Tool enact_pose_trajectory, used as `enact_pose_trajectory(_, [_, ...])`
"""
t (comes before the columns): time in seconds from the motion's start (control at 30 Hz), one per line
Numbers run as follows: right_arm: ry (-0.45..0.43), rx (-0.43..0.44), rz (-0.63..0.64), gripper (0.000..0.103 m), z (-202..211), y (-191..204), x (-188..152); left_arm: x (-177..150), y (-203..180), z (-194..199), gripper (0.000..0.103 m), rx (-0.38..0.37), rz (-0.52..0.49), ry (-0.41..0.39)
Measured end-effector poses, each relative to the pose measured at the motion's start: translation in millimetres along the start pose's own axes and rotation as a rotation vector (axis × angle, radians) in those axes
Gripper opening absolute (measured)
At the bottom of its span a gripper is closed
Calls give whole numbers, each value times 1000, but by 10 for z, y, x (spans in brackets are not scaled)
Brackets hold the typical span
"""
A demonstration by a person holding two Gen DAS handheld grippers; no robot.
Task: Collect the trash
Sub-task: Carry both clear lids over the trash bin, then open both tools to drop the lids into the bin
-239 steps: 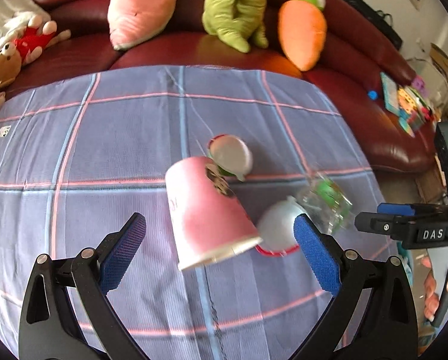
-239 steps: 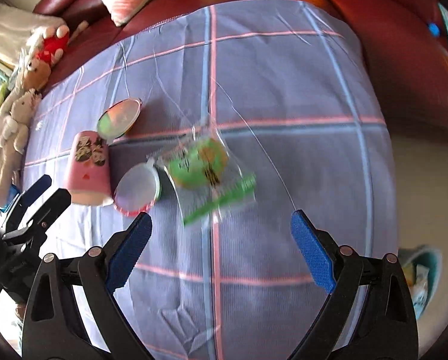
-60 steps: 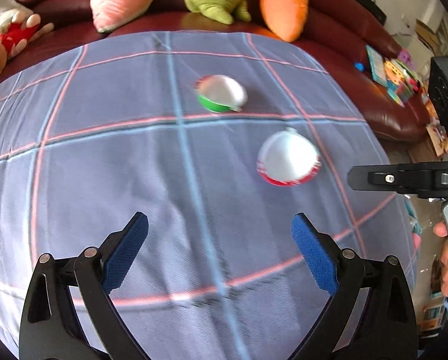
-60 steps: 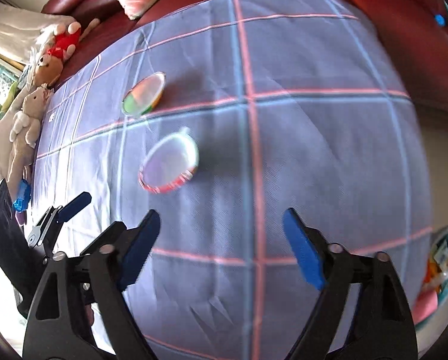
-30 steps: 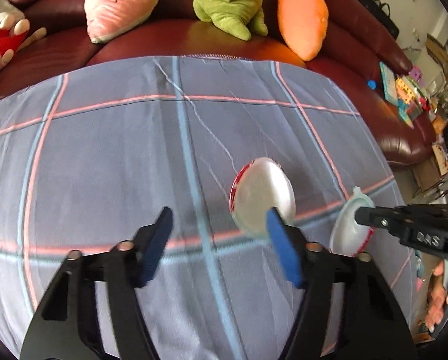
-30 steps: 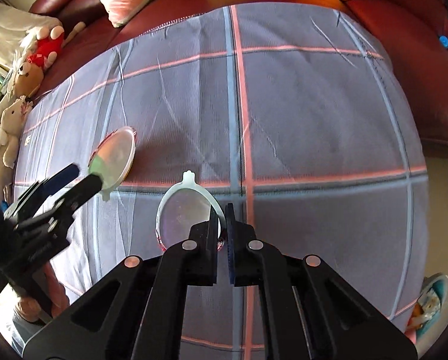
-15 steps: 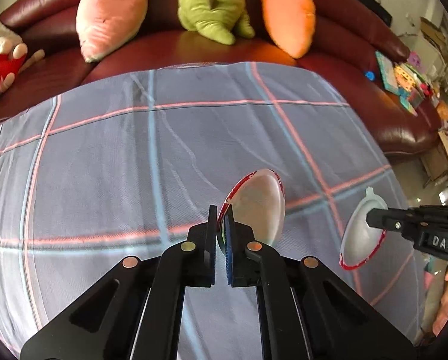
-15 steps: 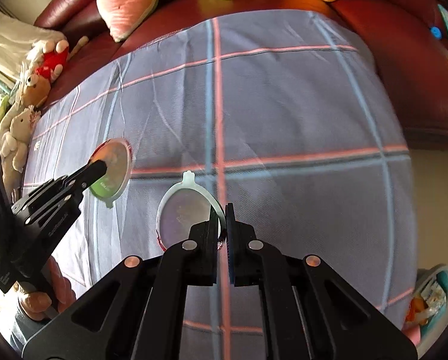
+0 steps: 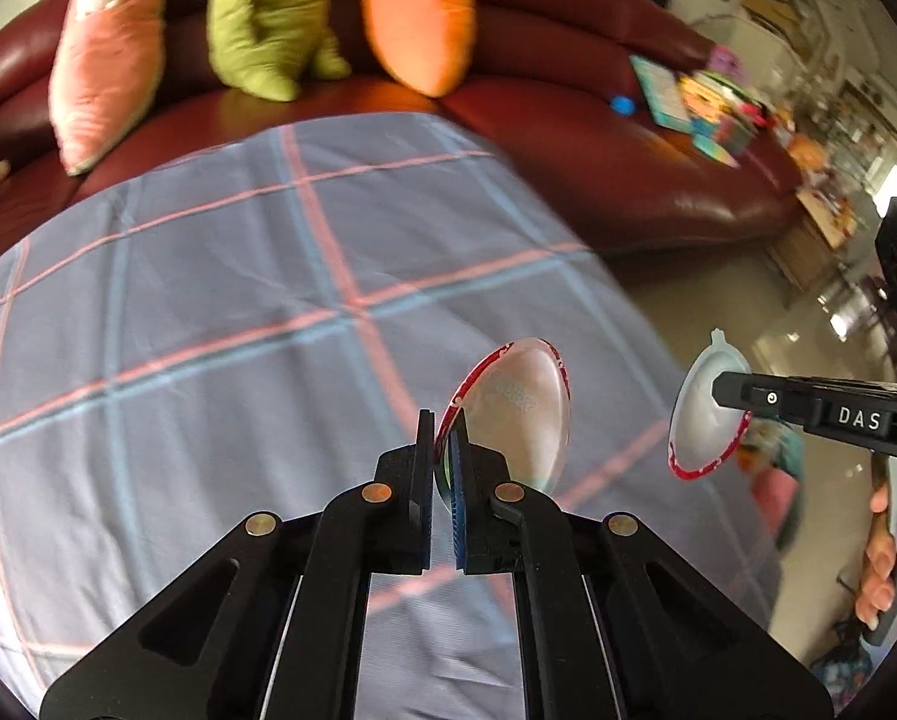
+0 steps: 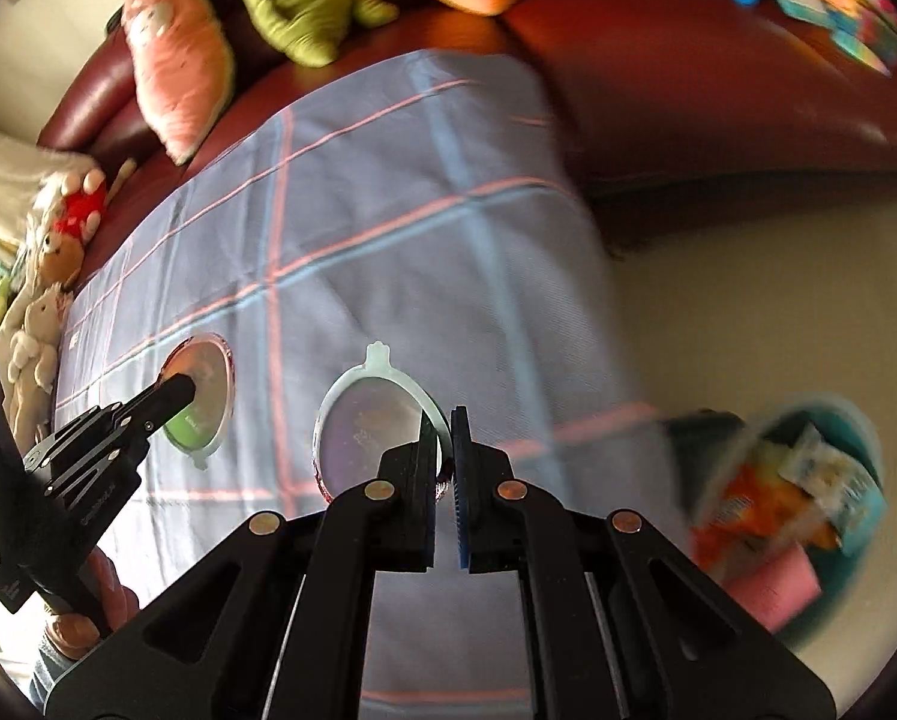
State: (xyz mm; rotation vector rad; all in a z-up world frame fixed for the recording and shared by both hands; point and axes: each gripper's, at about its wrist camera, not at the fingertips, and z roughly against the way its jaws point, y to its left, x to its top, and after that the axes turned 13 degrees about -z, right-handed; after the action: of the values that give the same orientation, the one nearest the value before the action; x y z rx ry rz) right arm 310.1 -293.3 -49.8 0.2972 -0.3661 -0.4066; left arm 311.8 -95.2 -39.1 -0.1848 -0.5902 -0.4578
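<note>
My left gripper (image 9: 442, 468) has its jaws clamped on the green-sided lid's (image 9: 511, 414) rim; my right gripper (image 10: 444, 468) likewise pinches the red-rimmed lid (image 10: 370, 420). The trash bin (image 10: 808, 516) sits right of the right jaws. Such thin edge grips could slip mid-swing, dropping lids short.

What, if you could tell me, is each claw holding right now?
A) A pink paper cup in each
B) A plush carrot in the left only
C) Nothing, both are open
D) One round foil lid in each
D: the left claw is shut on the edge of a round silvery foil lid with a green-and-red rim, and the right claw is shut on a round white-rimmed foil lid, both lifted off the checked cloth.
</note>
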Motion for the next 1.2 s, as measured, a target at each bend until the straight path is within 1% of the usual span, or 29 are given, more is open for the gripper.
enact_pose_trajectory(0.07, [-18, 4, -41, 5, 169, -319, -88, -2, -206, -2, 5, -17, -25, 3])
enact_pose_trajectory(0.1, [-26, 4, -55, 5, 229, -424, -117, 7, -369, -14, 5, -33, -45, 7])
enact_pose_trajectory(0.23, [-64, 3, -125, 5, 543, -976, -247, 57, -822, -67, 5, -84, -93, 12])
enact_pose_trajectory(0.27, [-75, 1, -140, 5, 619, -1103, -275, 61, -887, -70, 5, -92, -103, 13])
enact_pose_trajectory(0.43, [-122, -11, -196, 5, 919, -1644, -375, 102, -1503, -177, 5, -134, -195, 35])
enact_pose_trajectory(0.57, [-148, -13, -244, 5, 1037, -2020, -411, 135, -1930, -326, 5, -169, -254, 58])
enact_pose_trajectory(0.8, [-145, -2, -314, 5, 1016, -2491, -442, 150, -2469, -694, 5, -199, -324, 128])
enact_pose_trajectory(0.93, [-129, -9, -329, 5, 968, -2643, -420, 167, -2692, -892, 5, -208, -359, 156])
enact_pose_trajectory(1.2, [-119, -20, -352, 5, 924, -2865, -300, 170, -2891, -1262, 6, -230, -373, 213])
